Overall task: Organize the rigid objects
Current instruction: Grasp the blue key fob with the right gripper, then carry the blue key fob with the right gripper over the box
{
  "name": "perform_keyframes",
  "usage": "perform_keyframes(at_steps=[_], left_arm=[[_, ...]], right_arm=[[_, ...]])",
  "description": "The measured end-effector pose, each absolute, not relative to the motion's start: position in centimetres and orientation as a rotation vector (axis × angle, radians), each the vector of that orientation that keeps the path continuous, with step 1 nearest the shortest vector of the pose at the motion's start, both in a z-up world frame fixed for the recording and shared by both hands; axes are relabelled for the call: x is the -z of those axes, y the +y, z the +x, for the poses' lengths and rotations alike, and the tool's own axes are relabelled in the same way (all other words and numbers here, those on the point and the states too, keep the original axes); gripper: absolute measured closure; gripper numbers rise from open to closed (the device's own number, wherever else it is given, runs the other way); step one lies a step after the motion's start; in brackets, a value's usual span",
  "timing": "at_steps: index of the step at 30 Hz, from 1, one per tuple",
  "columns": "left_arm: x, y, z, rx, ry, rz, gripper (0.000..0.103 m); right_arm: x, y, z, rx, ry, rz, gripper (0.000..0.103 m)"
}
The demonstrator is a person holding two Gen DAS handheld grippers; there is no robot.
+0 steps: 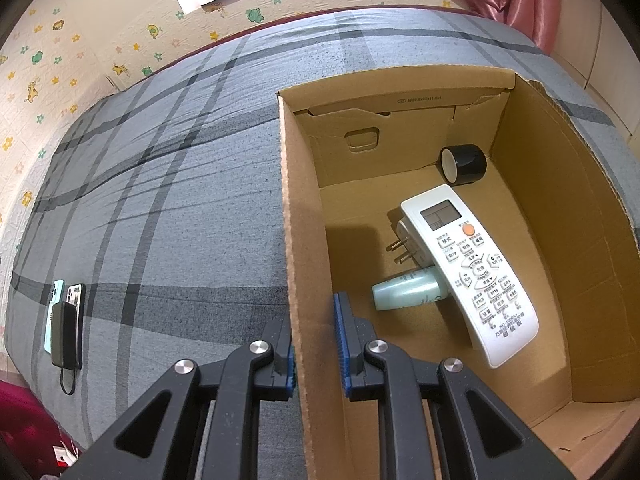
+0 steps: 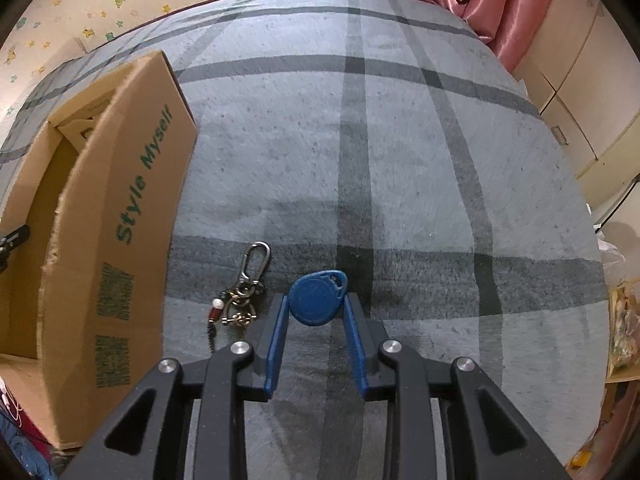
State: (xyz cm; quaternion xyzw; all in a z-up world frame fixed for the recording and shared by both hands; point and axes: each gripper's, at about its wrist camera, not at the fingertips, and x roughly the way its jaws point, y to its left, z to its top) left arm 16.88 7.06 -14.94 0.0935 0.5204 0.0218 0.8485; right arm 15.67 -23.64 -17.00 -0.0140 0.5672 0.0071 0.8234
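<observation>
The left tool [image 1: 316,344] is nearest the camera, its blue pads clamped on the near left wall of the cardboard box [image 1: 298,240], one finger outside and one inside. The right tool [image 2: 316,312] is clamped on a blue key fob [image 2: 318,298], which sits between its fingertips, apparently clear of the bedsheet [image 2: 400,160].

The box is the landmark. It stands open on the bed's grey plaid sheet. Inside it, nearest the left tool, a pale green bottle [image 1: 408,290] lies on its side, its cap end tucked under a white air-conditioner remote [image 1: 468,272] that lies diagonally across the floor of the box. A white plug adapter [image 1: 404,236] with metal prongs lies under the remote's screen end. Further in, near the far right corner, a roll of black tape [image 1: 464,164] rests on its side.

Outside the box, just beside its printed right wall, a keychain [image 2: 240,296] with a carabiner clip lies on the sheet, left of the key fob. Left of the box, well apart from it, two phones and a black power bank [image 1: 66,328] lie together.
</observation>
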Motion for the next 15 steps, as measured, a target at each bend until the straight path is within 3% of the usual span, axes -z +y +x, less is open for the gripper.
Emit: perform_keyframes(at_steps=[15], left_arm=[[14.9,7.1,16.9,-0.046,1.096,0.198,0.086]], right_arm=[[11.9,-21.2,15.7,-0.056,1.157,-0.067,0.074]])
